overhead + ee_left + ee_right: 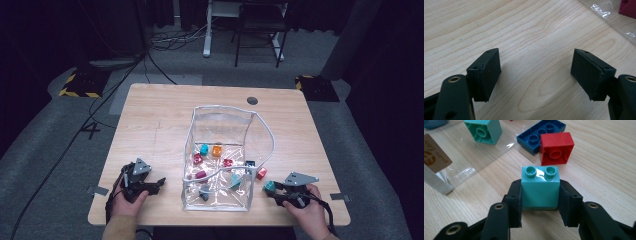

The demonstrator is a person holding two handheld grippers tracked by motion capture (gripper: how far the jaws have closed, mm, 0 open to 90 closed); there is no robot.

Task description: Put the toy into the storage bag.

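A: Start from the left, please. What does the left gripper [158,183] do?

B: It rests low over the bare wooden table [150,120], left of the clear plastic bag [220,155]. In the left gripper view its jaws stand wide apart, with nothing between the pads [489,72], only wood grain below.

A: And the bag in the middle?

B: It stands open with several small bricks inside. Just outside its right wall lie a blue brick [539,134] and a red brick [556,145], touching each other.

A: Now the right side?

B: The right gripper [274,192] has the teal brick [540,187] between its jaws, on the table near the bag's right front corner. The pads [517,202] lie against the brick's two flat sides, so I judge it is pinched.

A: How will this brick handle?

B: I think it is light, stiff plastic, not fragile, but smooth and a little slippery. The flat opposite sides, below the studs, are the good place to hold, and the jaws are there already. A moderate squeeze should be enough
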